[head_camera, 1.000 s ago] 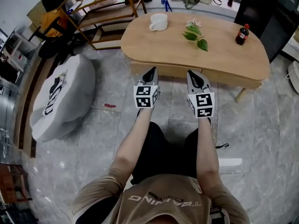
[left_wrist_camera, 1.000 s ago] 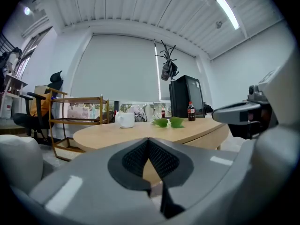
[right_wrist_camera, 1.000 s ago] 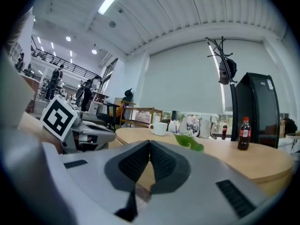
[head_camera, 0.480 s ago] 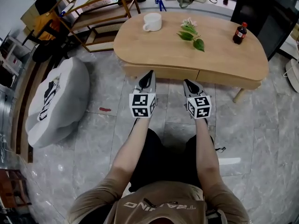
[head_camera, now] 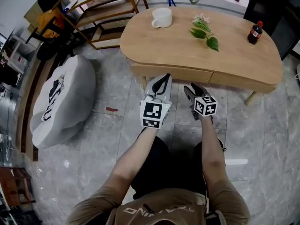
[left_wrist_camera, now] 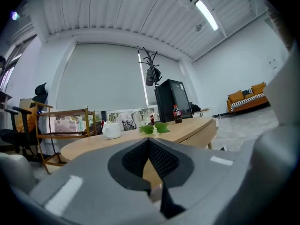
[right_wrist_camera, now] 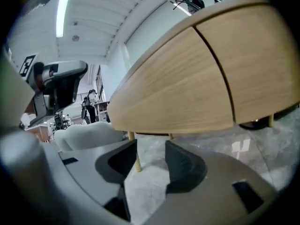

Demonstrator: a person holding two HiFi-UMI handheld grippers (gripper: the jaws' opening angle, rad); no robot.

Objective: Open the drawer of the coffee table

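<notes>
The oval wooden coffee table [head_camera: 187,46] stands ahead of me, with two drawer fronts along its near edge. The left drawer front [head_camera: 171,72] and the right drawer front [head_camera: 241,80] sit flush and closed. My left gripper [head_camera: 164,78] is shut and empty, its tips just short of the left drawer front. My right gripper [head_camera: 194,89] hangs lower and rolled, below the table's edge. Its jaws have just been opening and stand open with nothing between them. The right gripper view shows the drawer seam [right_wrist_camera: 214,64] above my right gripper [right_wrist_camera: 151,159].
On the table top are a white mug [head_camera: 161,18], a green leafy sprig [head_camera: 205,32] and a cola bottle [head_camera: 255,32]. A grey cushioned pouf [head_camera: 63,100] lies on the floor at left. A wooden shelf [head_camera: 105,8] stands behind. A table leg [head_camera: 251,97] is at right.
My right gripper has dropped lower, rolled to one side and opened its jaws. My left gripper has edged a little closer to the drawer front, still shut.
</notes>
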